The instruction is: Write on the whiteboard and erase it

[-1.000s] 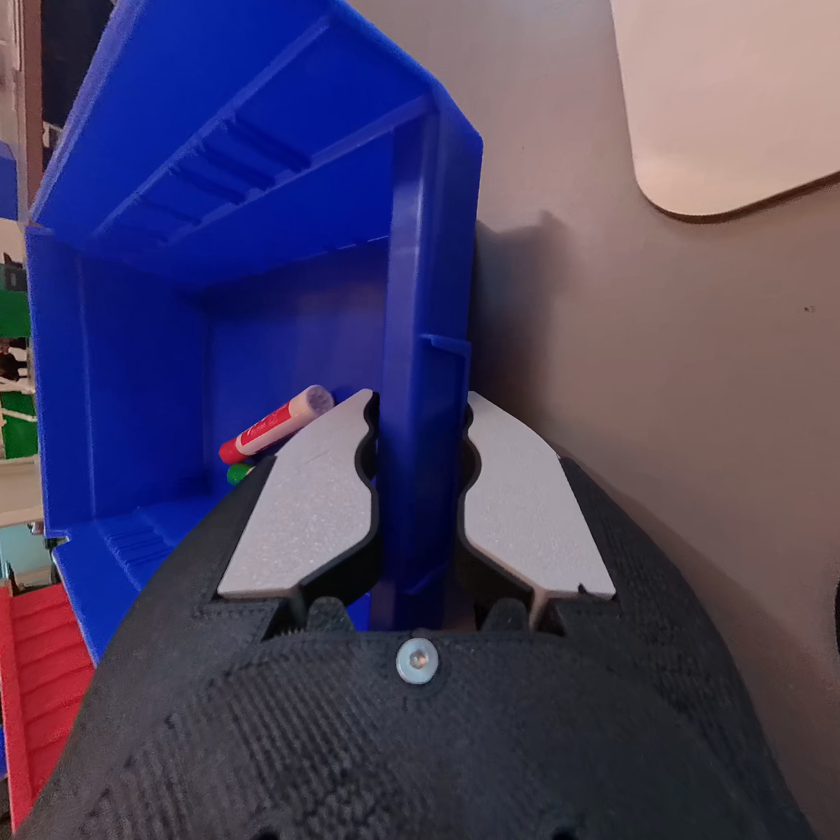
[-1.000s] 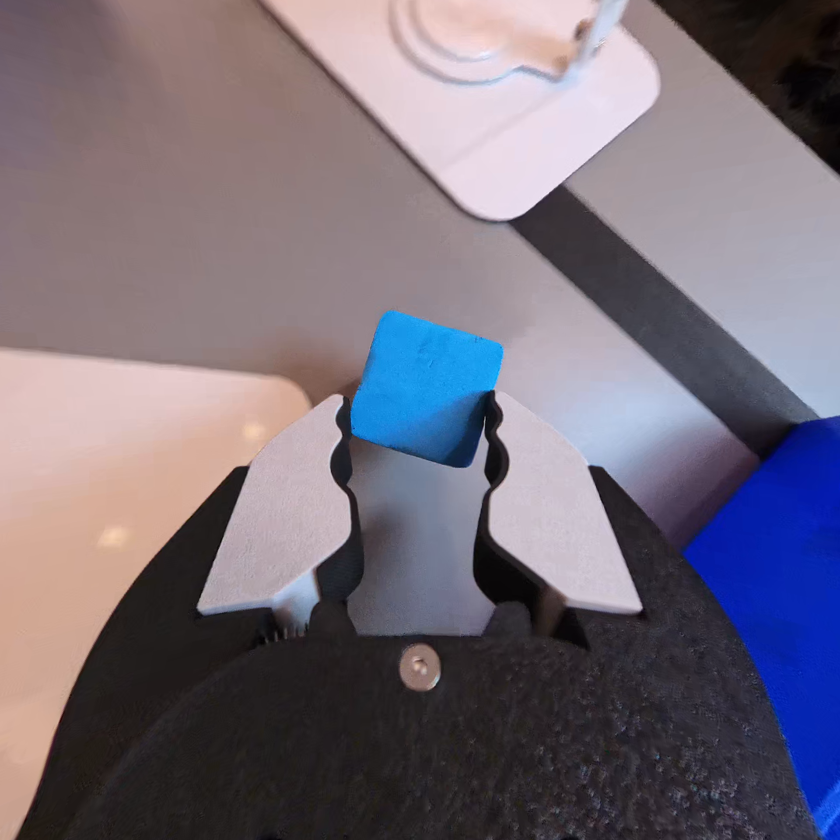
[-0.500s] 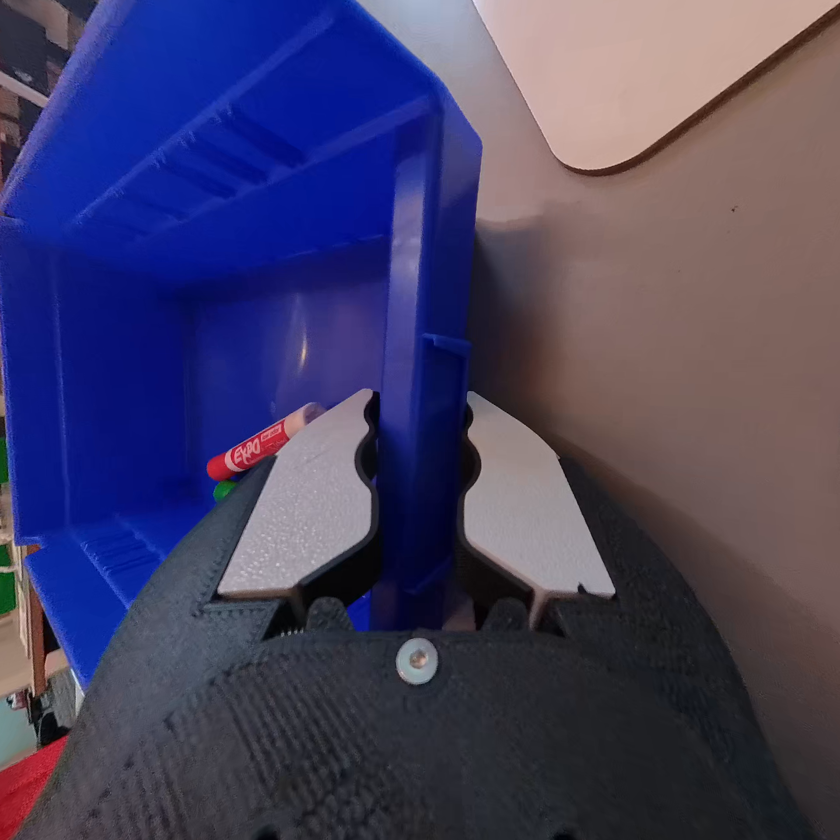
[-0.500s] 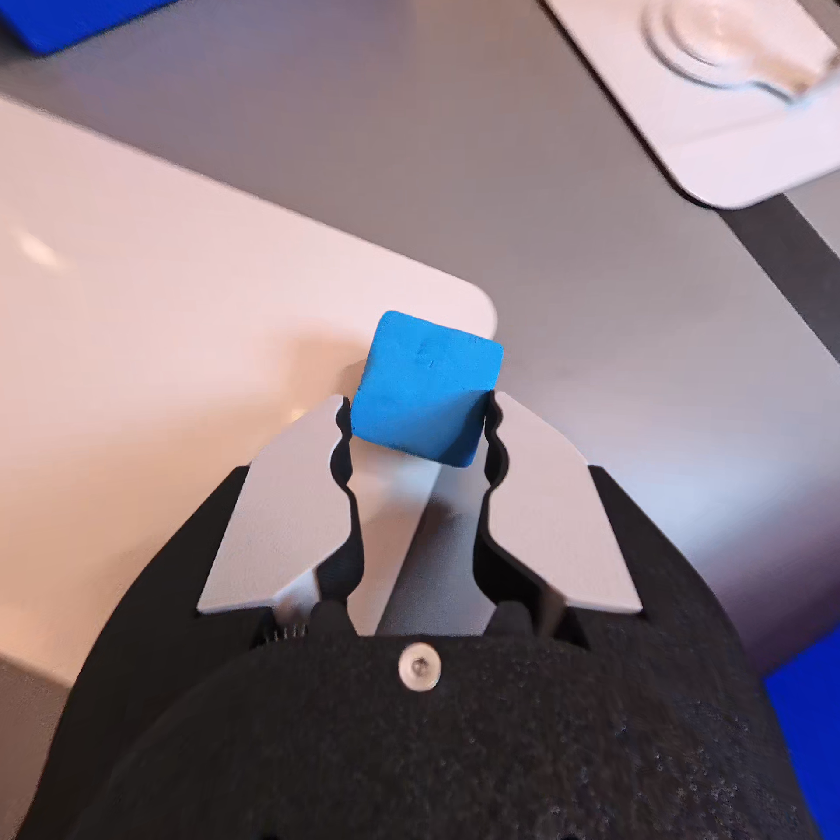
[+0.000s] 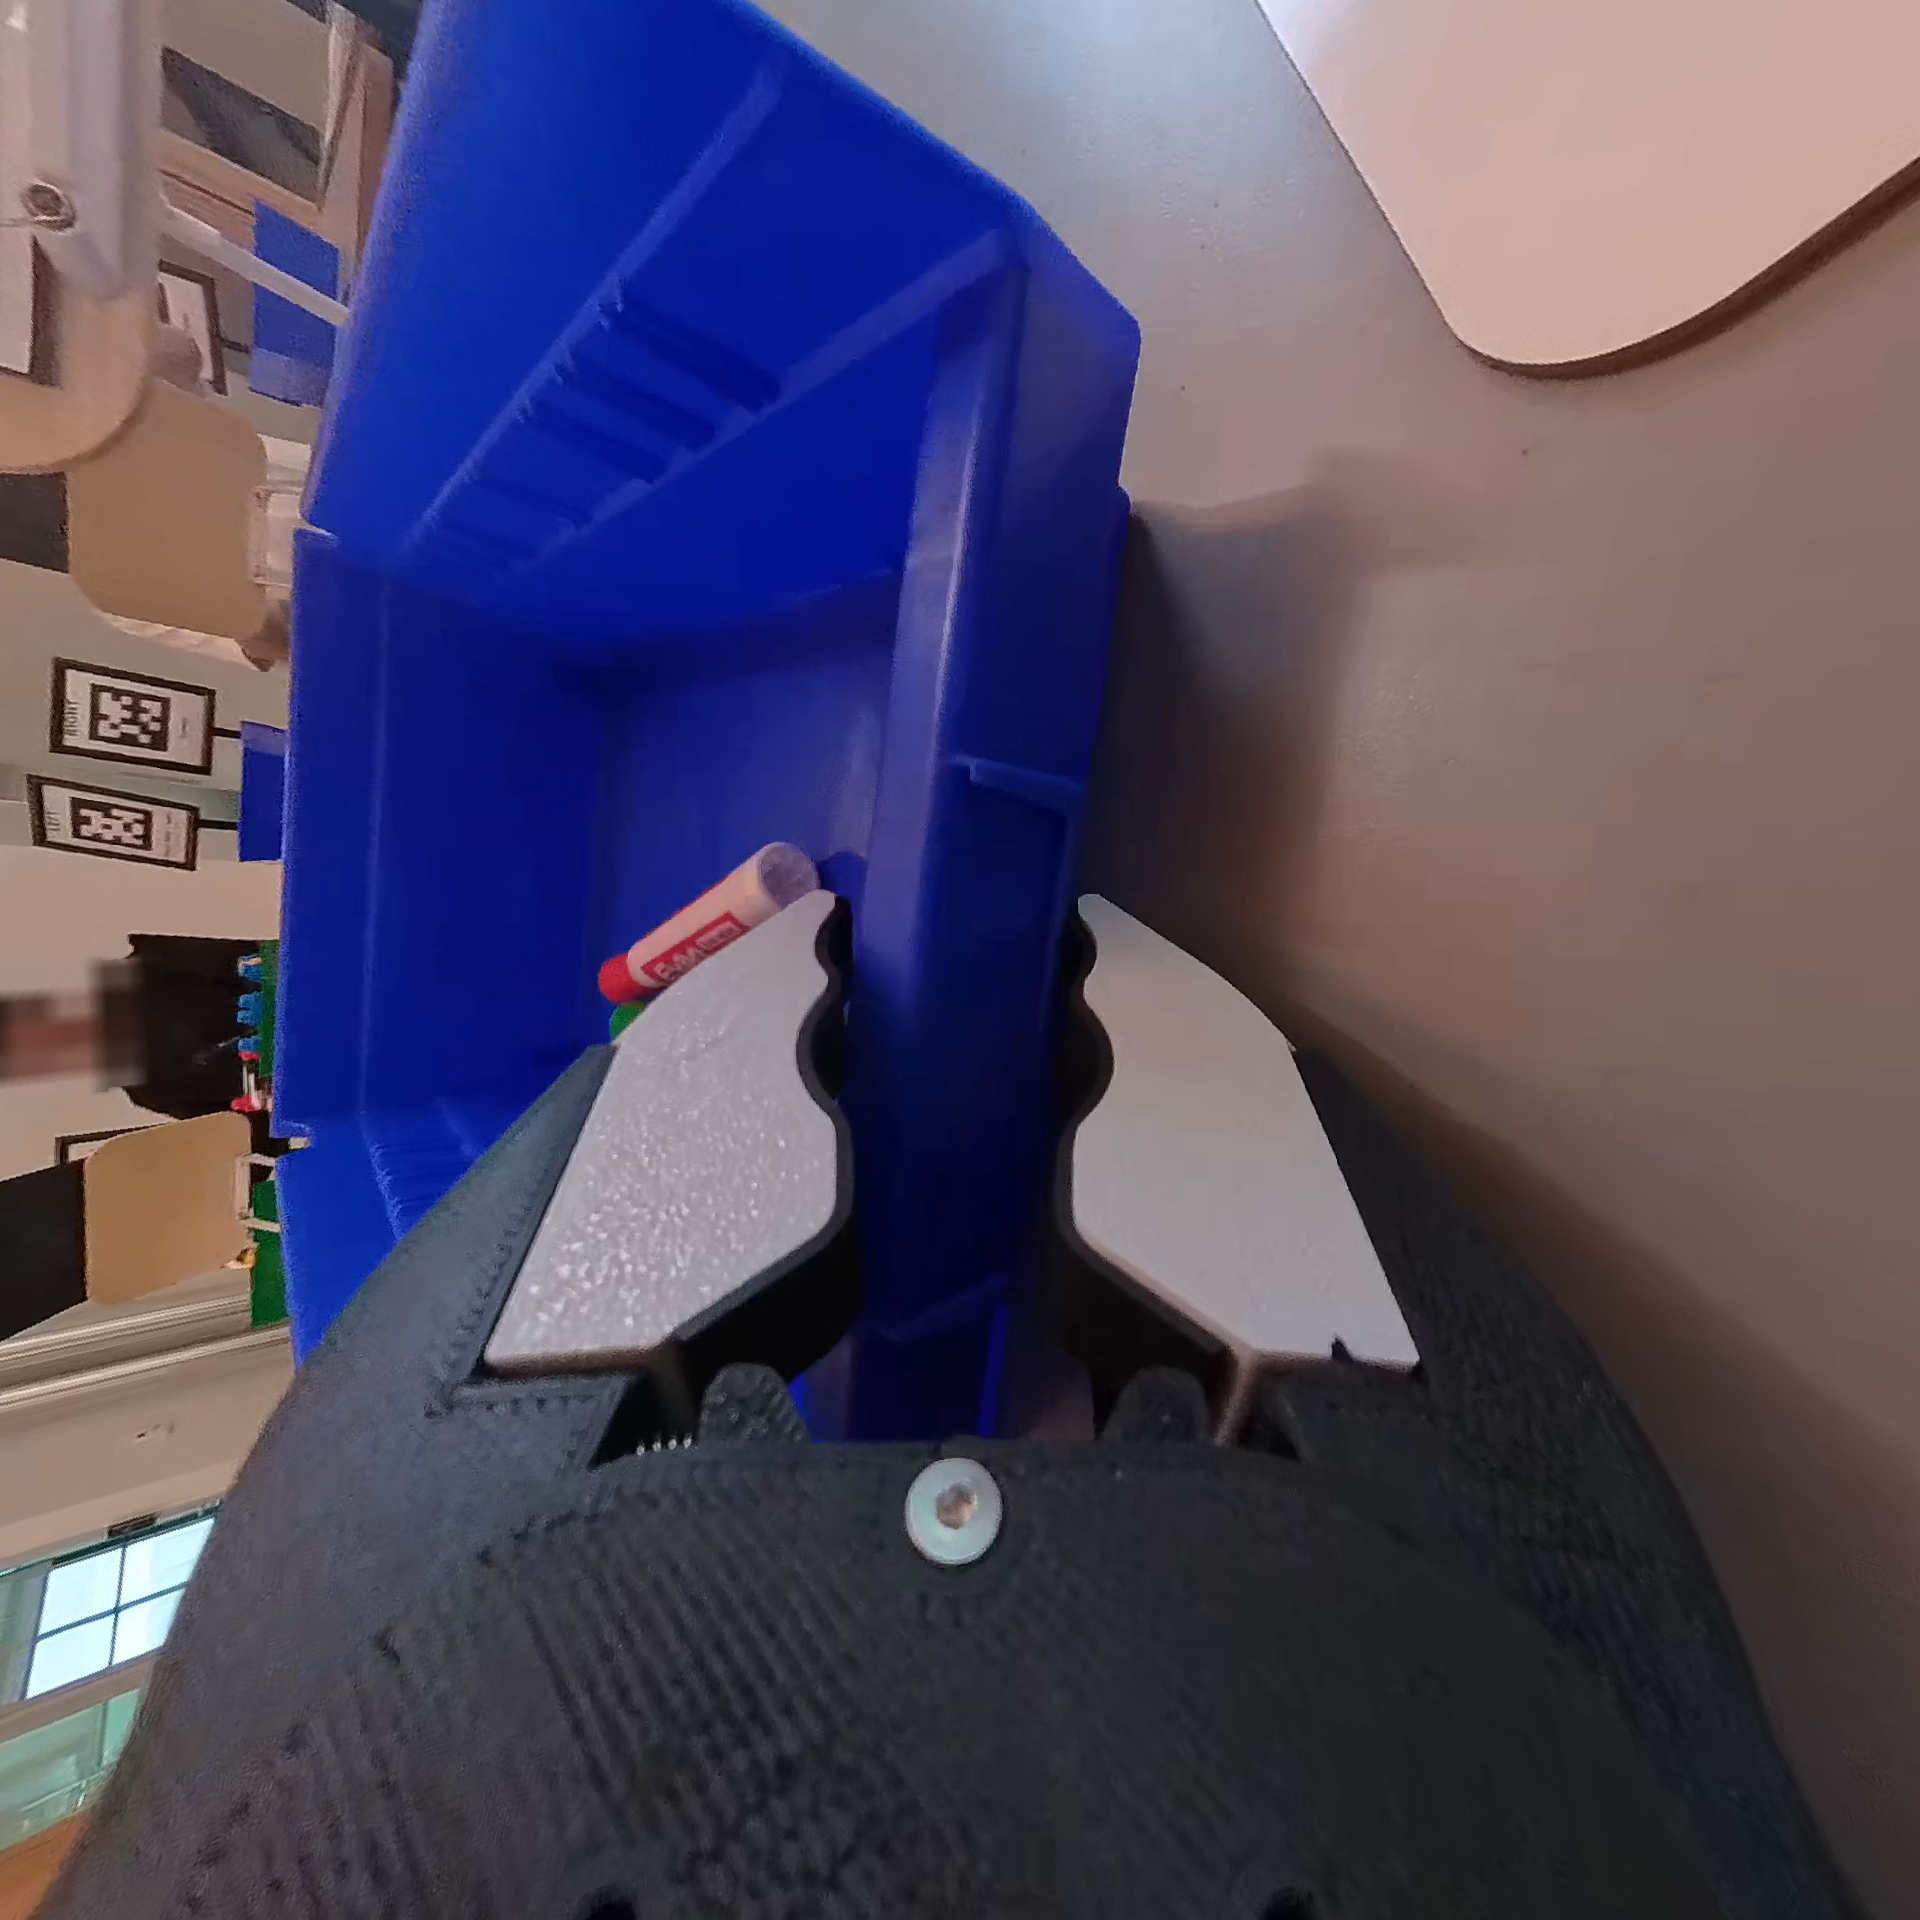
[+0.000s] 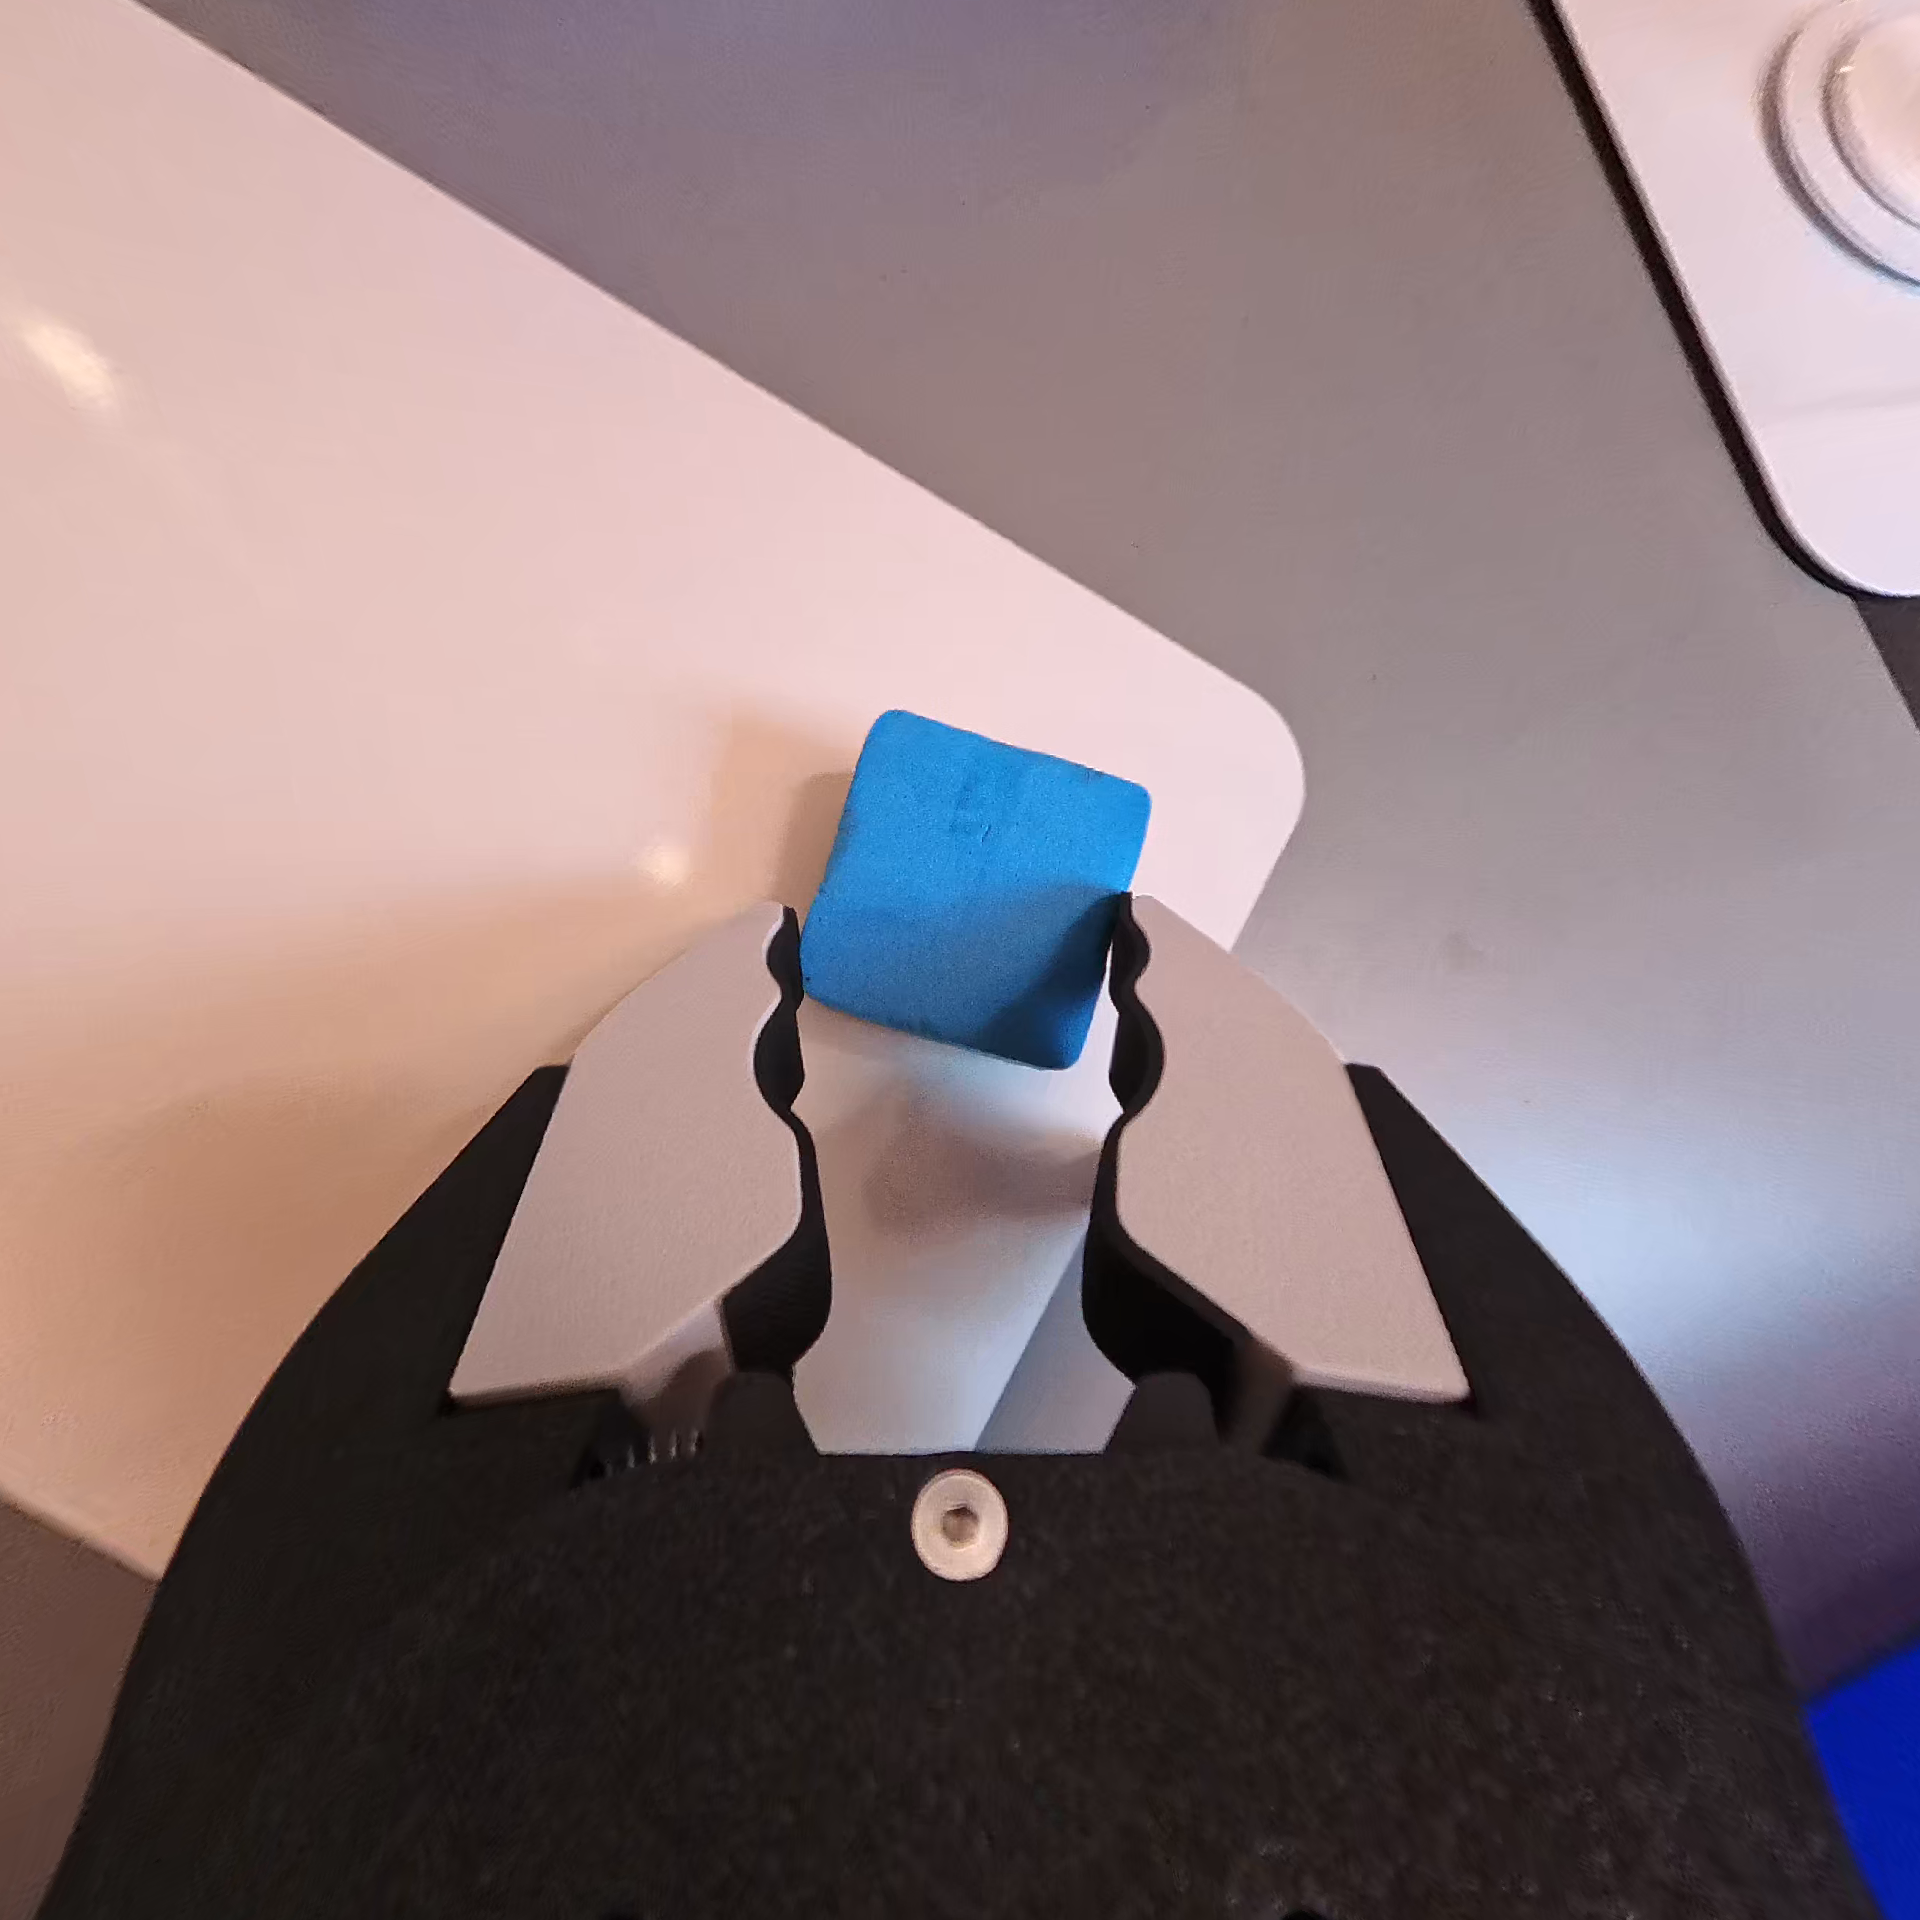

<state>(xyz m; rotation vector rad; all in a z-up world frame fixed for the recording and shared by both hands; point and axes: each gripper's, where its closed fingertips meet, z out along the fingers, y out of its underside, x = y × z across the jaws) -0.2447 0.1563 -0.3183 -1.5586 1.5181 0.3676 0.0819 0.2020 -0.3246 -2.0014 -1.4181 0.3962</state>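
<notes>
Right wrist view: right gripper (image 6: 956, 920) fingers clamped a blue eraser (image 6: 977, 888) at the whiteboard (image 6: 416, 623) corner, bare grey worktop (image 6: 1558, 935) beyond; left gripper (image 5: 956, 914) pinched the blue bin (image 5: 956, 727) wall.

Bin (image 5: 665, 436) was saturated blue. Marker (image 5: 707, 938) at 9 o'clock of left fingers (image 5: 686, 1153) was white with red cap. Eraser (image 6: 971, 883) was sky blue. Whiteboard (image 6: 364, 582) was glossy white; table (image 6: 1299, 343) plain grey.
</notes>
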